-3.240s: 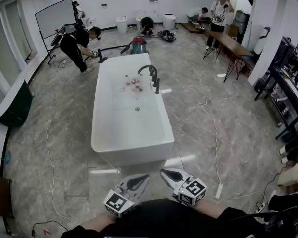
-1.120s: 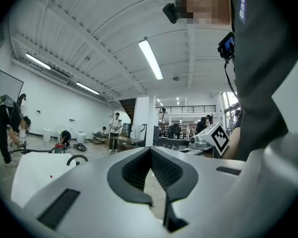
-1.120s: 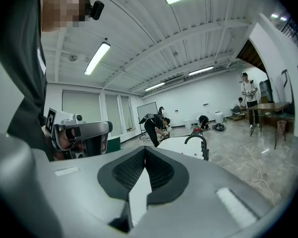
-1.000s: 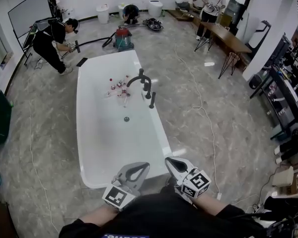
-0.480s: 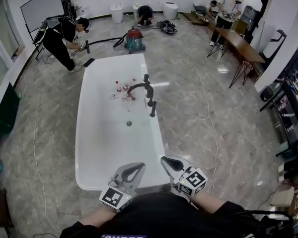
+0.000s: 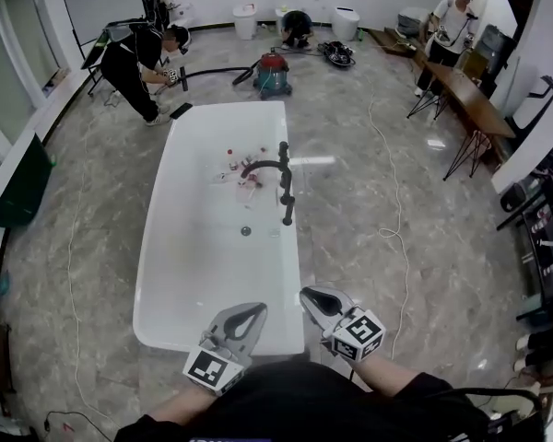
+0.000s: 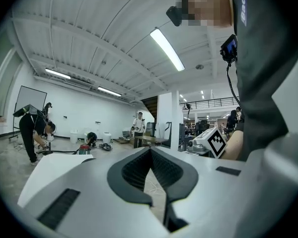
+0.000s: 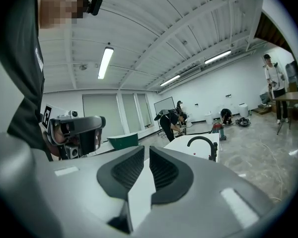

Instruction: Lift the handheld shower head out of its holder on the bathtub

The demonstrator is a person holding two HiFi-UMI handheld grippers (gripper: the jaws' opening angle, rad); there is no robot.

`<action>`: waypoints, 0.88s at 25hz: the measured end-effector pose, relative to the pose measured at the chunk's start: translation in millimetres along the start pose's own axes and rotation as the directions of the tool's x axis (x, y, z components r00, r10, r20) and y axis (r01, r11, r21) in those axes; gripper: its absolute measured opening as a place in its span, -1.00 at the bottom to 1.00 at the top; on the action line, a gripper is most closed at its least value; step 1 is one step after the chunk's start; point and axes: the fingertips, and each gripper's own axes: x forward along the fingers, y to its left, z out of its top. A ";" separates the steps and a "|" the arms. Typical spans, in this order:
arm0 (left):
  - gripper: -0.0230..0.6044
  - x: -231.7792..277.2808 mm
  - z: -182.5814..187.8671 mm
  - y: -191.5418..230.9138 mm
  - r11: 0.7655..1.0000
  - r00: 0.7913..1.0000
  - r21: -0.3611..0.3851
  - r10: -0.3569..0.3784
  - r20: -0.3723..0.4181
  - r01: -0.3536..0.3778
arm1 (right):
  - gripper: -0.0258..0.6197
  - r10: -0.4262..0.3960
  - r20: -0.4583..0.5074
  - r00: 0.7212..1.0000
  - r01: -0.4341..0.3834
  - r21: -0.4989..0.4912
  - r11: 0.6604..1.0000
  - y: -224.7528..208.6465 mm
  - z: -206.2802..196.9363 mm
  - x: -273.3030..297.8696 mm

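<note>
The black handheld shower head point(image 6: 288, 209) stands upright in its holder on the right long edge of the white rectangular bathtub point(image 6: 157, 247), just beside the black arched faucet point(image 6: 263, 166). Both grippers are at the near short edge of the bathtub, well apart from the shower head. The left gripper point(image 6: 249, 311) is clenched and empty. The right gripper point(image 6: 313, 296) has its jaws almost together, with nothing between them.

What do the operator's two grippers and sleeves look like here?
The left gripper and right gripper have light grey shells with tapered jaws and black ribbed pads. Each carries a white cube printed with black square markers. The operator wears a black top.
</note>
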 end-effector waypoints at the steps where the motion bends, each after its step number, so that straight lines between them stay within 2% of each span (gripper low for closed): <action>1: -0.91 0.6 0.0 -0.7 1.000 1.000 -0.001 0.000 0.001 0.000 | -0.87 0.002 -0.009 1.000 -0.002 0.000 1.000 -3.1 -1.6 1.7; 6: -0.91 -9.4 -5.8 3.7 0.998 0.998 0.008 -0.062 0.006 0.062 | -0.84 -0.016 -0.028 0.999 0.015 -0.009 1.000 -6.8 -3.0 23.2; 15: -0.91 -24.1 -8.3 38.1 0.998 0.998 -0.007 -0.068 0.003 0.068 | -0.72 -0.044 -0.045 0.998 0.043 -0.016 0.999 -19.2 -1.8 72.2; 22: -0.91 -32.1 -21.8 64.2 0.999 0.999 -0.036 -0.037 -0.028 0.036 | -0.62 -0.085 -0.095 0.992 0.084 -0.021 0.996 -56.8 -17.2 104.3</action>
